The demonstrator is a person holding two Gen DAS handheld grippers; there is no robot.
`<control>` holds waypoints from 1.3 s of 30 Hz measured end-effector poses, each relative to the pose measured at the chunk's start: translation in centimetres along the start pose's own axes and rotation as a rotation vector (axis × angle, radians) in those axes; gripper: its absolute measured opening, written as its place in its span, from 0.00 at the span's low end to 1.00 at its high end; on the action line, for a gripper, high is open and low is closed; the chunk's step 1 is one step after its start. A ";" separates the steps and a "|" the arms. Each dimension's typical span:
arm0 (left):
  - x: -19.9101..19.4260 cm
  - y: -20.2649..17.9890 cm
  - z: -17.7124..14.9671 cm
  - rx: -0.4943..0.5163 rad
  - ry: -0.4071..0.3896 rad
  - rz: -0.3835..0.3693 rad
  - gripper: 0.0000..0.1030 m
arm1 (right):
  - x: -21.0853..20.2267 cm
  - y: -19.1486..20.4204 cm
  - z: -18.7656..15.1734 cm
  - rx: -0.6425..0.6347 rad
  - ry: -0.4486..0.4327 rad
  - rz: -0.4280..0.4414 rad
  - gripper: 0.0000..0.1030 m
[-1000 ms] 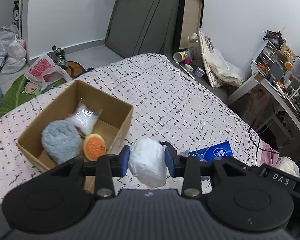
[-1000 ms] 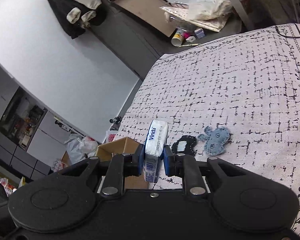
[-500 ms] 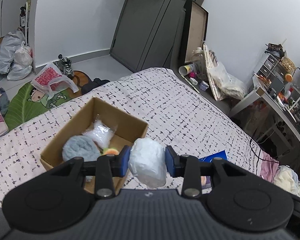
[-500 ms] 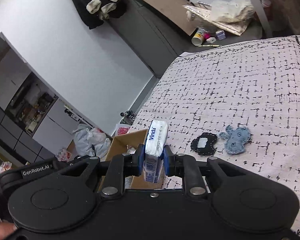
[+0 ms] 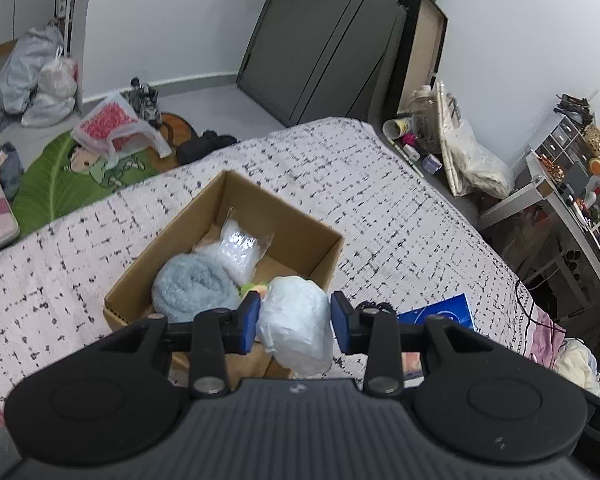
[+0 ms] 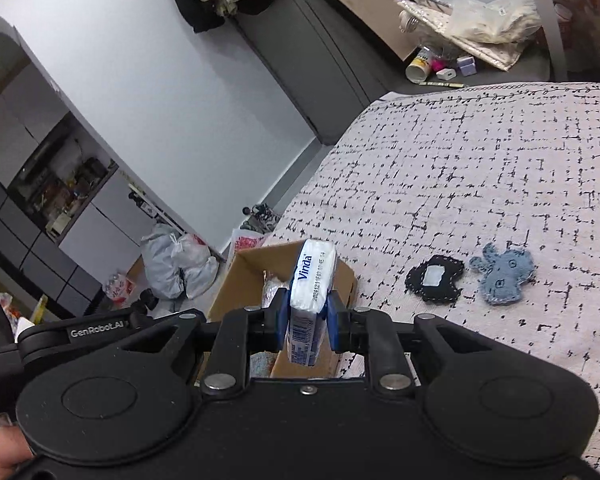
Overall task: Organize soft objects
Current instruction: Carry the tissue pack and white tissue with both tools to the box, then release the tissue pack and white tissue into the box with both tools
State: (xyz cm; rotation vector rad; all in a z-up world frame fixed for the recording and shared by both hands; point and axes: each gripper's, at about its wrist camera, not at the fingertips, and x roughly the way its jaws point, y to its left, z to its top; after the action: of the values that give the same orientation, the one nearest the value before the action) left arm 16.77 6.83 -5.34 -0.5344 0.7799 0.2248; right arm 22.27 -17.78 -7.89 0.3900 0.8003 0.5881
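Note:
My left gripper (image 5: 295,322) is shut on a white soft bundle (image 5: 296,324) and holds it above the near right corner of an open cardboard box (image 5: 300,216) on the bed. The box holds a grey-blue fluffy ball (image 5: 192,286), a clear bag of white filling (image 5: 240,246) and an orange-green toy, mostly hidden. My right gripper (image 6: 308,320) is shut on a white and blue Vinda tissue pack (image 6: 310,292), held upright over the same box (image 6: 244,280). A black patch (image 6: 434,278) and a blue-grey elephant patch (image 6: 504,274) lie on the bed to the right.
A blue tissue packet (image 5: 440,314) lies on the bedspread (image 5: 380,208) right of the box. Floor clutter lies beyond the bed: plastic bags (image 5: 40,76), a green mat (image 5: 60,184). A desk (image 5: 560,200) stands at the right. The left gripper's body (image 6: 80,332) shows at the right wrist view's left.
Both grippers have moved towards and over the cardboard box with their loads still held. The box now sits more centrally under the left gripper and directly behind the tissue pack.

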 end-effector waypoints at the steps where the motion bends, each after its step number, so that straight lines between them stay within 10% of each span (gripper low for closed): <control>1: 0.3 0.3 0.0 -0.007 0.008 -0.002 0.36 | 0.2 0.3 -0.1 -0.007 0.004 -0.003 0.19; 23: 7.0 5.3 0.1 -0.102 0.222 -0.018 0.46 | 5.1 3.2 -0.2 -0.058 0.001 0.009 0.19; 39: 7.2 6.7 4.7 -0.031 0.185 -0.016 0.46 | 8.5 4.6 0.7 -0.054 -0.065 0.001 0.24</control>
State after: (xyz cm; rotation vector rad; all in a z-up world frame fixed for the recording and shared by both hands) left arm 22.07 14.97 -10.27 -0.5967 0.9524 0.1740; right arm 25.93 -9.01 -9.66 0.3583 0.7204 0.5944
